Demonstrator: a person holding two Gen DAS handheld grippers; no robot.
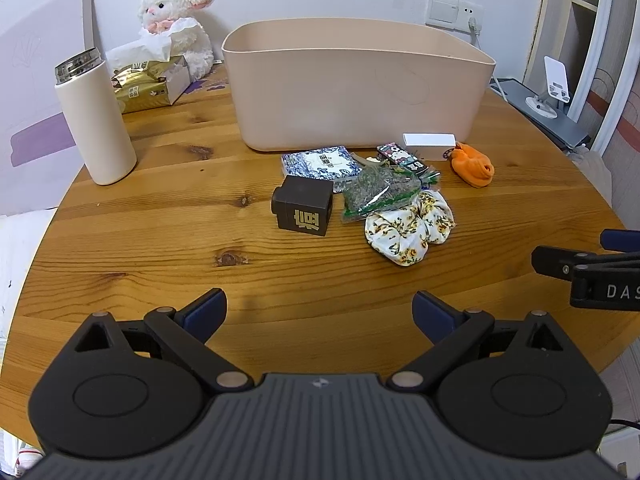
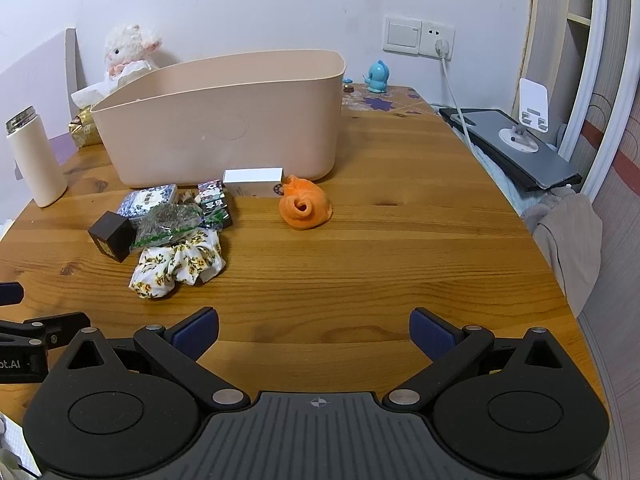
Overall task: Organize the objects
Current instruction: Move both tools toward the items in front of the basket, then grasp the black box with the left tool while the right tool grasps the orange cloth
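Your left gripper [image 1: 319, 310] and right gripper [image 2: 314, 330] hover spread wide and empty above the wooden table [image 2: 380, 260]. Just in front of the beige bin [image 2: 224, 120] lie a dark cube [image 1: 303, 210], floral scrunchie [image 1: 410, 230], white box [image 2: 253, 182] and, right of the cluster, an orange cloth [image 2: 305, 208].

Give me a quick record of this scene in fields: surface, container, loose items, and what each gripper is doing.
surface: wooden table
container: beige bin, upright, interior hidden
loose items: dark cube box, blue patterned pack, clear packet, floral scrunchie, orange cloth, white box, all outside the bin
left gripper: open, holding nothing
right gripper: open, holding nothing
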